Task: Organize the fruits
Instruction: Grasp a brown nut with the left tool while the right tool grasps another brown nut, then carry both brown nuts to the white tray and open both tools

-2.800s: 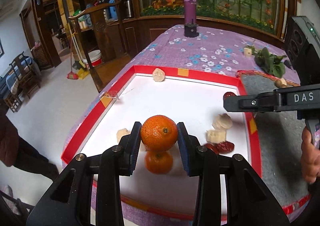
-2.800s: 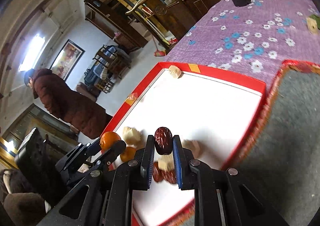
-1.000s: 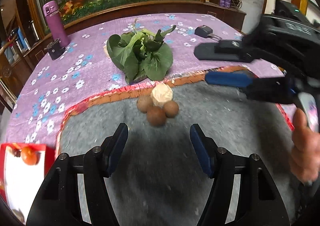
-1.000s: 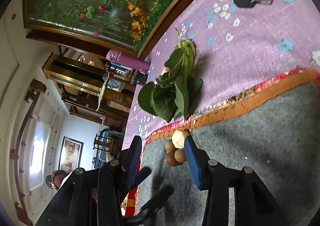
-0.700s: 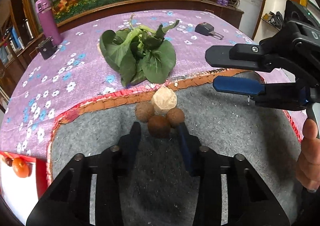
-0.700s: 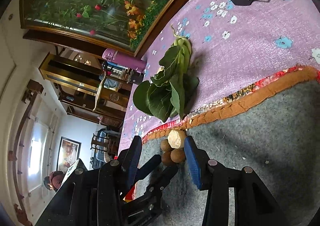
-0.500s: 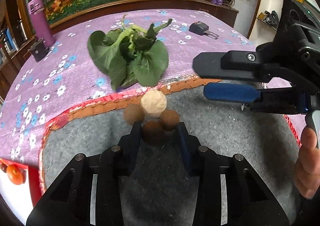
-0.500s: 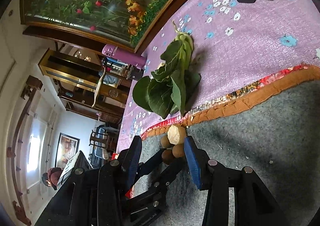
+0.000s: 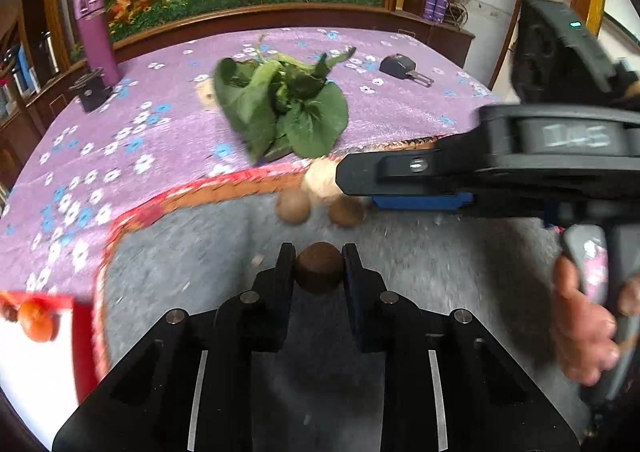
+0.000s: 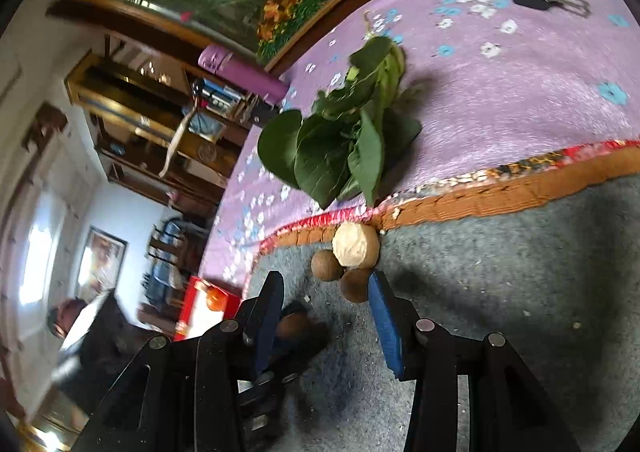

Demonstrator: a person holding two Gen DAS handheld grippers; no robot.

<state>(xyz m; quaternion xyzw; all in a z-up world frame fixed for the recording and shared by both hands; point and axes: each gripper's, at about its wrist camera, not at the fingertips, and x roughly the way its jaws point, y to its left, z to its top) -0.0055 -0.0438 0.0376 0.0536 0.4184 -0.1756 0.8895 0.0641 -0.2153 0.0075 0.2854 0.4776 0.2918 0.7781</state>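
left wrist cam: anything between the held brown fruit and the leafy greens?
Yes: two brown fruits and a pale lump, then the mat's orange rim.

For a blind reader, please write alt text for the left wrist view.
The left gripper is closing on a round brown fruit above a grey mat. Beyond lie two more brown fruits, a pale one and leafy greens; the right gripper reaches in.

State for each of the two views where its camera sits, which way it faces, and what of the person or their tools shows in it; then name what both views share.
Left wrist: on the left gripper, facing its held brown fruit; a hand shows.
Right wrist: on the right gripper, facing the leafy greens.
Shared: greens, pale fruit, grey mat.
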